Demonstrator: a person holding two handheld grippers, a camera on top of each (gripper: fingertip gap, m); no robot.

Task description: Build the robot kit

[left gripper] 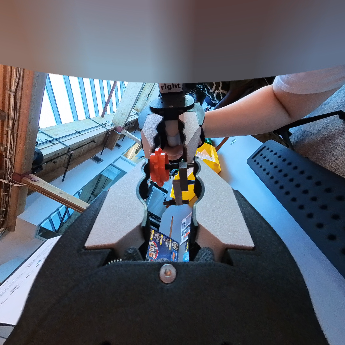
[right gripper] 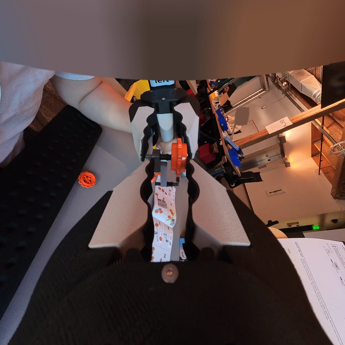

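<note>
A small assembly hangs between the two facing grippers: an orange toothed wheel on a black axle through a grey beam. My left gripper is shut across it, one fingertip at the wheel face and the other at the axle end. In the right wrist view the wheel and beam sit at the tips of my right gripper. Its jaws stand narrowly apart, and I cannot tell whether they grip anything. The left gripper faces it.
A loose orange wheel lies on the grey table beside a black perforated panel. An instruction sheet, a toy box, yellow bins and a printed paper are below. A person's arm reaches in. Both grippers' tips are close together, under 4 cm apart. The loose orange wheel is about equally far from each gripper, around 25 cm.
</note>
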